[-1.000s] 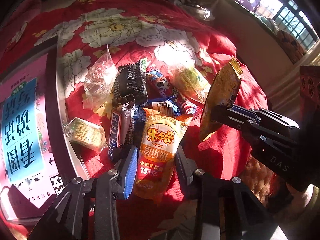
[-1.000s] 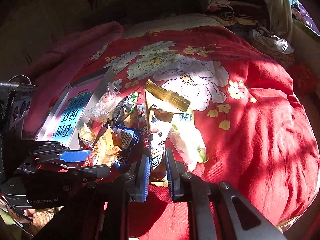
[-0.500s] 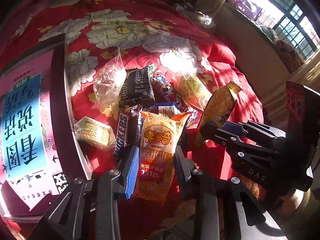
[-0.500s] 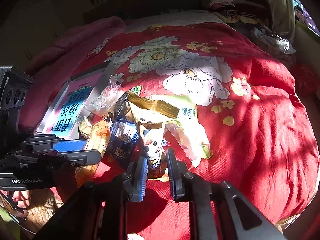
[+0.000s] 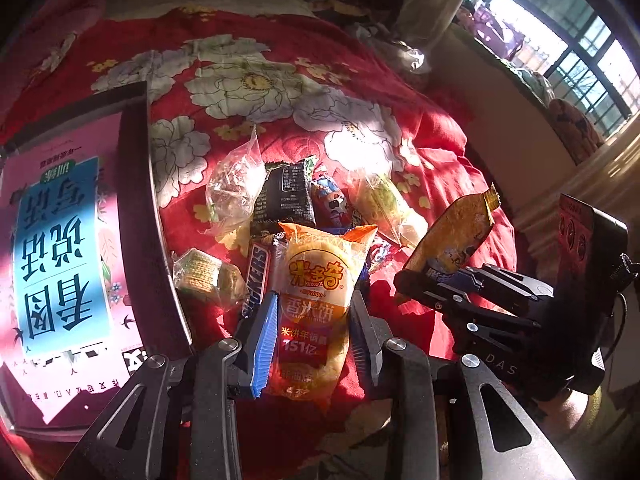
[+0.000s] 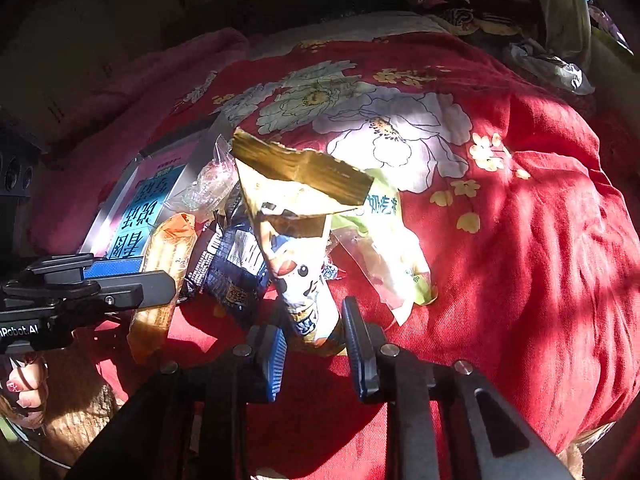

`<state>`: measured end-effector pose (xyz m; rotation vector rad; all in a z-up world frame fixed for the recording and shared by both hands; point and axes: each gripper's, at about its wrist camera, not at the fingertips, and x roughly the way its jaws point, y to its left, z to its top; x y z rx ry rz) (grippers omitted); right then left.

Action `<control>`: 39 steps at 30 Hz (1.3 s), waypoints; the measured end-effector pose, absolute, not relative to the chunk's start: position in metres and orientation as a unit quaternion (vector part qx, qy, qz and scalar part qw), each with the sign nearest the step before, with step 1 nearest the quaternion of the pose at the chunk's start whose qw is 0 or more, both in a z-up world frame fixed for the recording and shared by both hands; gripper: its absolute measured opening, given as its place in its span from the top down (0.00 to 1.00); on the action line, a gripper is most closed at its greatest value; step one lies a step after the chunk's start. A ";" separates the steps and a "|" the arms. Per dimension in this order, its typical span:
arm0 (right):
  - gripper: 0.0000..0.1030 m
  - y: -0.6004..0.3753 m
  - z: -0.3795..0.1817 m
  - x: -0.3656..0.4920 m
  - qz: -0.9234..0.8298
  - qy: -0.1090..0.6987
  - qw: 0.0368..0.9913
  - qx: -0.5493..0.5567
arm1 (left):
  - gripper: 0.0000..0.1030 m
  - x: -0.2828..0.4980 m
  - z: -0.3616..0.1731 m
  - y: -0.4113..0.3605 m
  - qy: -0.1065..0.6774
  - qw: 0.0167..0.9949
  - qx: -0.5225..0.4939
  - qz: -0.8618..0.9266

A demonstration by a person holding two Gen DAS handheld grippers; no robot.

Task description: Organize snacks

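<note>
My left gripper (image 5: 313, 312) is shut on an orange rice-cracker packet (image 5: 316, 296) and holds it upright over the snack pile. My right gripper (image 6: 314, 328) is shut on a gold-topped snack bag (image 6: 296, 220) with a cartoon face, also upright; it shows at the right of the left wrist view (image 5: 452, 236). Behind lie a Snickers bar (image 5: 256, 276), a black packet (image 5: 284, 196), a clear bag (image 5: 234, 188), a cracker pack (image 5: 204, 276) and a yellow-green bag (image 6: 384, 248). The left gripper with its orange packet (image 6: 164, 264) shows at the left of the right wrist view.
A pink and blue box (image 5: 60, 256) with a dark rim lies to the left of the pile. Everything sits on a red floral bedspread (image 5: 256, 84). A window (image 5: 568, 40) and a ledge are at the far right.
Both grippers have lifted and drawn back a little with their packets. The gold-topped bag now leans further from the pile and the two grippers stand closer side by side.
</note>
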<state>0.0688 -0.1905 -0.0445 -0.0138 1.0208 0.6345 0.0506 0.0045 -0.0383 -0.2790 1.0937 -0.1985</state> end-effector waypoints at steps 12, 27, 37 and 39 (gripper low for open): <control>0.74 -0.148 -0.002 0.053 0.358 0.447 0.820 -0.002 | 0.66 0.038 -0.015 0.050 0.485 0.856 -0.169 -0.057; 0.74 -0.053 -0.013 0.019 0.441 0.458 0.770 -0.056 | 0.66 0.003 -0.019 0.140 0.466 0.859 -0.207 0.043; 0.74 -0.018 -0.034 0.014 0.451 0.482 0.746 -0.087 | 0.66 -0.009 -0.036 0.164 0.474 0.852 -0.207 0.082; 0.74 -0.013 -0.037 0.013 0.450 0.486 0.743 -0.093 | 0.66 -0.012 -0.041 0.168 0.479 0.848 -0.209 0.088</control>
